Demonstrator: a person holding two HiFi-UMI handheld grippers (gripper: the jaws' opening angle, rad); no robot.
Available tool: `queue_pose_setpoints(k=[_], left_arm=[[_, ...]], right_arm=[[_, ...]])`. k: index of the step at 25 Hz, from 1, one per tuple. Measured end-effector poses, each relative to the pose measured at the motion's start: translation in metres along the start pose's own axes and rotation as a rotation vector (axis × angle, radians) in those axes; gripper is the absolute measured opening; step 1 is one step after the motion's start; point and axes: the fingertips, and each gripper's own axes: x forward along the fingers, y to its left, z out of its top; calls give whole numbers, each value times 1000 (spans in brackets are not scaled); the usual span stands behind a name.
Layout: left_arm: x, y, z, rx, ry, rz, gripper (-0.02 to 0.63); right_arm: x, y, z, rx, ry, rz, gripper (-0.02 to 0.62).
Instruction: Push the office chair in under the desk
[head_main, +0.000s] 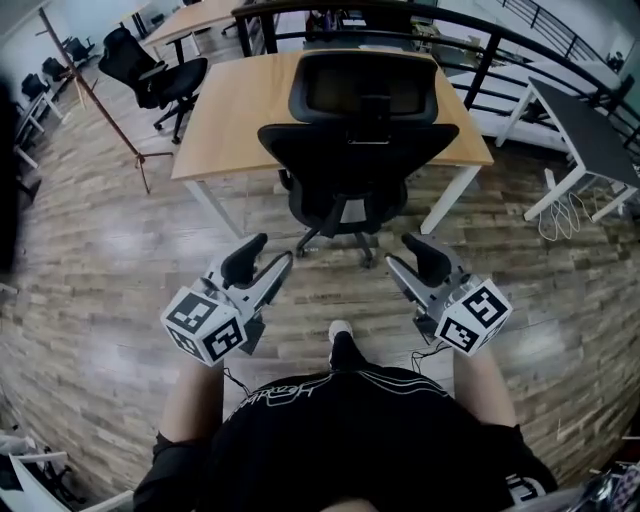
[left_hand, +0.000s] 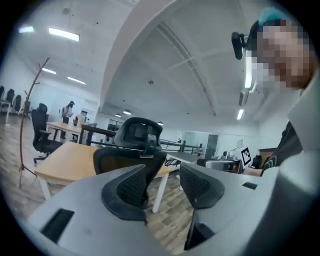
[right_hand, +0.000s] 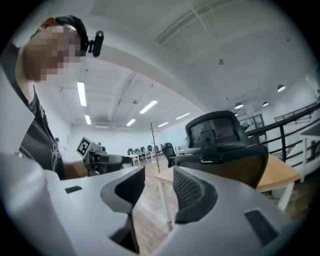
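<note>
Left gripper (head_main: 264, 262): jaws apart, empty, short of the chair (head_main: 355, 150).
Right gripper (head_main: 410, 262): likewise apart, empty.
Chair: at the worktop's (head_main: 235, 115) near edge, backrest facing the person.
Push: press both sides of backrest evenly, straight in.

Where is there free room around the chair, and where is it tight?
Free: the floor between the left gripper, the right gripper and the office chair; also the desk top left of the headrest. Tight: the chair's base between the desk's white legs.
</note>
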Motion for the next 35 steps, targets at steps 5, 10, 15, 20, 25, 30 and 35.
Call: queue_pose_setpoints(k=[5,10,15,20,25,30,35], left_arm=[[-43,-77,2,-60,-68,-119,96],[-68,-127,-16,-89,-64,-198,12],[-69,-142,-18,-102,-56,-246,8],[-72,-143,-24,-107,-41,-254,8],[-74,-141,-27,-137,-41,-261,8],[-74,-142,-28,-123,-38,-260,8],[-72,-141,-28,-109,-40,-259,8]], right_arm=[[-33,87,8,118,-128,127,66],[-56,134,-8,212,-105,183,40],[-61,148,-2,160,-66,165,40],[-63,150,-3,156,-54,136,40],[-64,149,-4,146,-46,112,40],[-65,148,-6,140,-34,101,40],[-64,147,-5,124,-36,98,40]])
